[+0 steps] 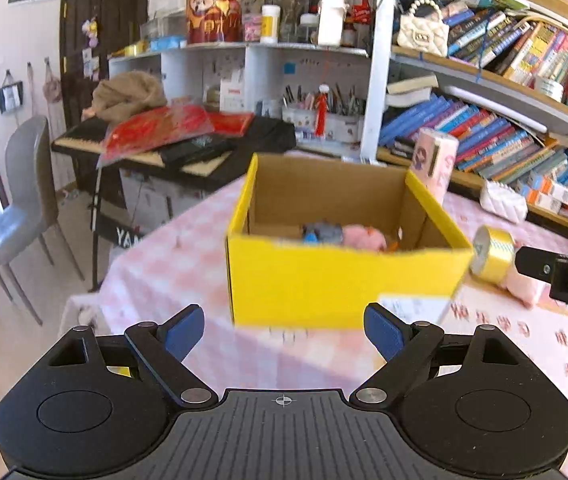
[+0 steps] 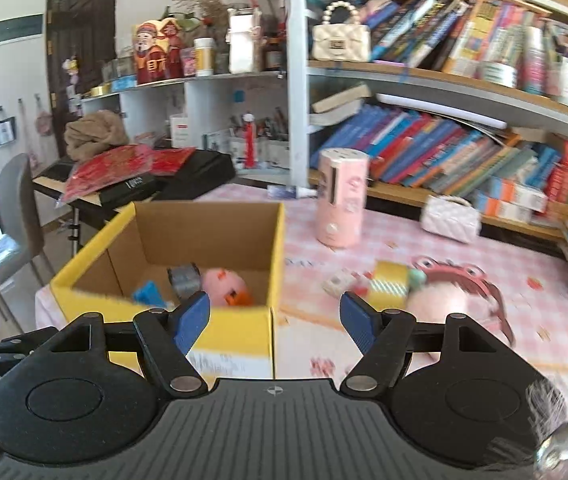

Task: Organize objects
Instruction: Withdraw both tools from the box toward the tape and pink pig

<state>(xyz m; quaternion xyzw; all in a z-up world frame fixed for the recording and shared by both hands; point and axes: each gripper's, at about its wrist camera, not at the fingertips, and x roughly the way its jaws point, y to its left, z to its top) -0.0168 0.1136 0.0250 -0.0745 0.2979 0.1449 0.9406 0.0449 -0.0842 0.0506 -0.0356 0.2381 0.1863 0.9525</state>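
Nearest the cameras, both grippers hang above the pink checked tablecloth [image 2: 384, 236] with nothing between their blue pads: the left gripper [image 1: 284, 330] spread wide before the yellow cardboard box [image 1: 324, 280], the right gripper [image 2: 275, 318] likewise released over the box's near right corner. Just beyond the right gripper, on the cloth beside the box, lies a roll of shiny yellow tape [image 2: 391, 282], tilted on its side and touching a pink plush toy [image 2: 452, 300] with a red headband; a small patterned block [image 2: 338, 282] sits close to its left. Inside the open box rest a pink plush [image 2: 223, 284], a grey object [image 2: 183, 276] and a blue piece [image 2: 147, 294]. Farther back stands an upright pink cylinder [image 2: 342, 196], then a white quilted purse [image 2: 450, 218] and crowded bookshelves [image 2: 464, 152].
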